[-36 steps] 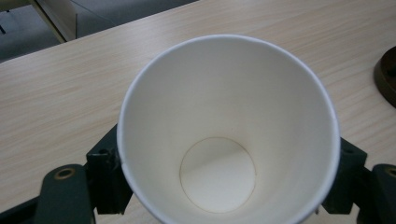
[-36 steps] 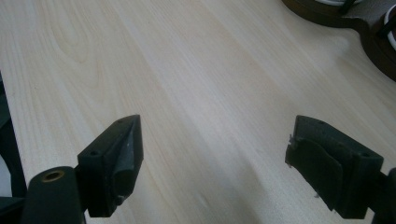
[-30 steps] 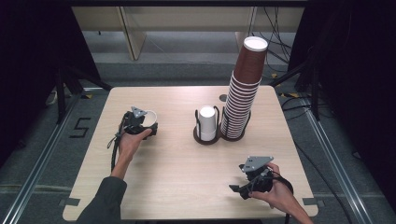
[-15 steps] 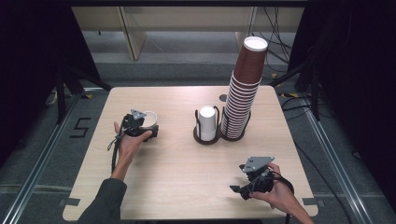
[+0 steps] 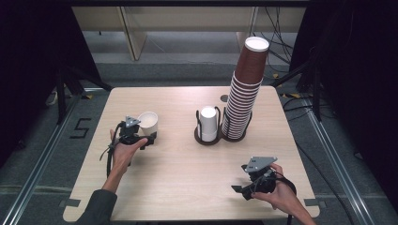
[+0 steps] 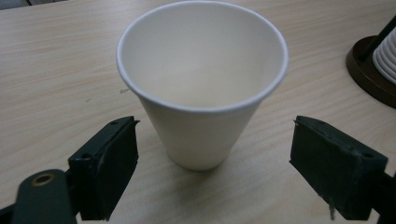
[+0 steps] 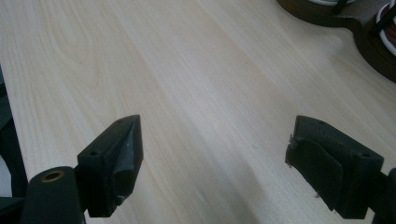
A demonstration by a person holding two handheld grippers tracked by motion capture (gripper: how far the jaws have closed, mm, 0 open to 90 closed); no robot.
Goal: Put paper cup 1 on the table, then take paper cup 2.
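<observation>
Comparing this moment with the pictures from a second ago, we see that the left gripper (image 5: 149, 139) has just let go: its jaws have been opening and now stand apart on either side of the small white paper cup (image 6: 201, 84), with clear gaps between the pads and the cup's wall. The cup sits upright on the pale wooden table (image 5: 187, 187), at about nine o'clock from the dark round cup holder (image 5: 208, 136) with its white cups, and the left hand has drawn back a little towards the table's near edge. We judge the placing done — the cup stands on its own, and the hand is free to pull away or fetch the next one.

The right gripper (image 5: 241, 190) rests near the five o'clock corner, jaws wide apart with nothing between them but bare wood.

At three o'clock from the holder rises the tall leaning stack of brown paper cups (image 5: 244, 89). How that stack is held at its foot we cannot make out, and in the two gripper views the holder's base is cut off at the frame's edge. Whether the white cup is empty to the bottom — it looks so.
</observation>
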